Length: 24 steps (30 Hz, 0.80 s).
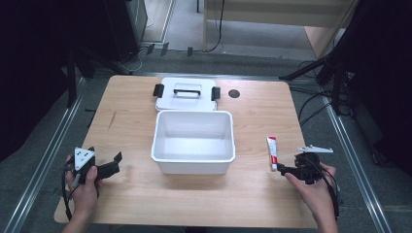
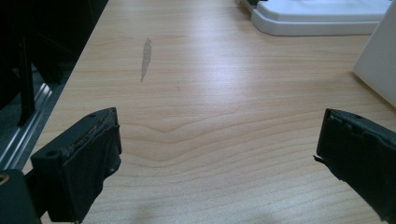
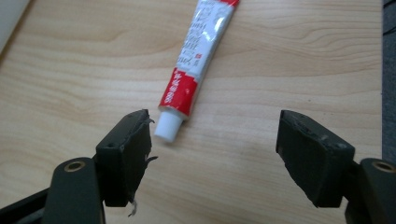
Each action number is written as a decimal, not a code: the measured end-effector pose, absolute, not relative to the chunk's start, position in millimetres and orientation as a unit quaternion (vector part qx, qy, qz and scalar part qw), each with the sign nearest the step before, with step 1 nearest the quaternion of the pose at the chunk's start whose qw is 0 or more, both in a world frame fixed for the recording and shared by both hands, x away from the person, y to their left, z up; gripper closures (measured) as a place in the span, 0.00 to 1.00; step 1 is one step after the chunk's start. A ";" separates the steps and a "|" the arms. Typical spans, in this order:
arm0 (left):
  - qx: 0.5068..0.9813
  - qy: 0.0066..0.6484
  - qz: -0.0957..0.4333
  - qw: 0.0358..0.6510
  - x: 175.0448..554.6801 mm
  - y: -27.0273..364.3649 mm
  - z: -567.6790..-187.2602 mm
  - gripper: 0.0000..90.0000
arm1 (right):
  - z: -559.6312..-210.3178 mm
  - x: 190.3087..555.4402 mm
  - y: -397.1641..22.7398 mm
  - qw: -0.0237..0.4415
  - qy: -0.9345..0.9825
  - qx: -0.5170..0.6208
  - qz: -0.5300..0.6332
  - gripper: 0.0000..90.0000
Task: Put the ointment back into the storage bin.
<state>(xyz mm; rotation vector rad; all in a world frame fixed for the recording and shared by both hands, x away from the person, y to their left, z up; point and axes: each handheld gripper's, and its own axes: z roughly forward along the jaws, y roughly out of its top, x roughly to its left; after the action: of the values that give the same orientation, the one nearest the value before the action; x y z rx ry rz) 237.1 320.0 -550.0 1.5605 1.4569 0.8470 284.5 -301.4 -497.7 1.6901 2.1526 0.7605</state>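
Observation:
A red and white tube (image 1: 272, 152) lies on the wooden table (image 1: 131, 126) to the right of an open white bin (image 1: 192, 167). In the right gripper view the tube (image 3: 198, 56) points its white cap (image 3: 167, 127) toward me, just ahead of my left-hand jaw. My right gripper (image 3: 215, 128) is open and holds nothing; from above it (image 1: 283, 170) sits at the tube's near end. My left gripper (image 1: 116, 164) rests at the table's front left, open and empty (image 2: 219, 128), over bare wood.
The bin's lid (image 1: 187, 93), with black latches and a handle, lies flat behind the bin. The lid (image 2: 322, 16) and the bin's wall (image 2: 380, 65) sit off to the right in the left gripper view. A small black disc (image 1: 234, 93) sits beside the lid.

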 end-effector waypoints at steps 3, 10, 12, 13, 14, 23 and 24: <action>0.617 0.583 0.335 0.410 237.6 320.8 -550.2 0.01 | -490.0 289.4 -295.2 0.142 0.765 0.583 0.235 0.30; 0.613 0.585 0.332 0.415 236.9 321.2 -550.3 0.01 | -474.3 317.1 -274.5 0.082 0.797 0.582 0.138 0.26; 0.613 0.585 0.332 0.414 237.0 321.2 -550.3 0.01 | -470.9 326.0 -268.7 0.070 0.805 0.581 0.102 0.25; 0.612 0.586 0.332 0.415 237.1 321.2 -550.4 0.01 | -468.7 330.1 -266.1 0.065 0.805 0.583 0.088 0.26; 0.612 0.586 0.332 0.415 237.1 321.5 -550.4 0.01 | -466.8 334.1 -263.9 0.060 0.807 0.583 0.077 0.26; 0.611 0.588 0.328 0.416 236.3 322.8 -550.2 0.01 | -468.4 365.5 -245.0 0.015 0.822 0.568 0.013 0.42; 0.611 0.588 0.328 0.416 236.3 322.8 -550.2 0.01 | -468.4 365.5 -245.0 0.015 0.822 0.568 0.013 0.42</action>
<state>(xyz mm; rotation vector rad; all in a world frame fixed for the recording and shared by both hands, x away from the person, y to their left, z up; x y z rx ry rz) 236.3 322.8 -550.2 1.5330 1.4770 0.8240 365.5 -245.0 -468.4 1.7689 2.5591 0.0406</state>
